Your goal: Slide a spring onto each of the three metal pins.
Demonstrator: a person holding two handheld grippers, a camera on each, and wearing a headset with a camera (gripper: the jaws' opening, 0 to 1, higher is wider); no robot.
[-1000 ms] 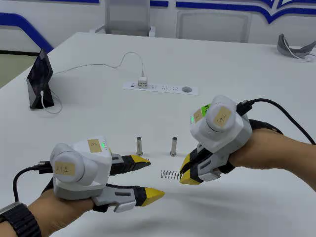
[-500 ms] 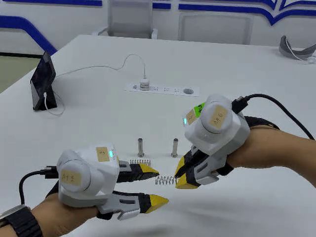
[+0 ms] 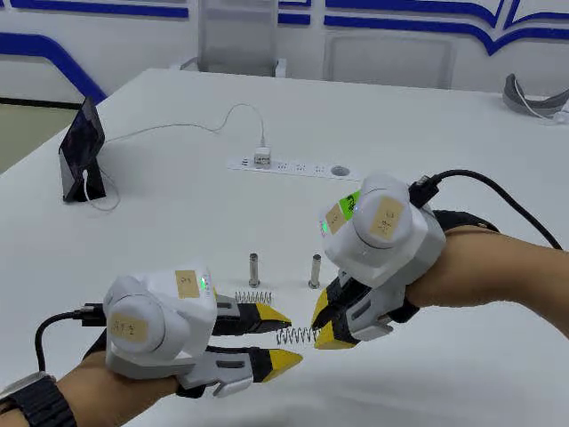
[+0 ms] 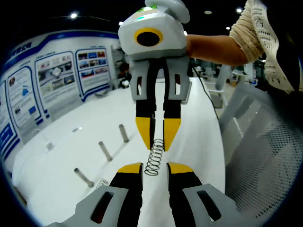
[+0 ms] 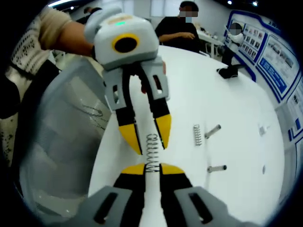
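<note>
Yellow-tipped right gripper (image 3: 321, 327), tight on spring (image 3: 296, 335).

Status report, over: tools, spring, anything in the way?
Right tool shut on spring. Left tool open around its free end. Three pins bare. Second spring lying loose near pins.

Bright, even light from overhead lamps (image 4: 73, 15) washes the white desk (image 3: 178, 205), leaving only soft, faint shadows. Both gripper views bulge and blur toward their edges.
</note>
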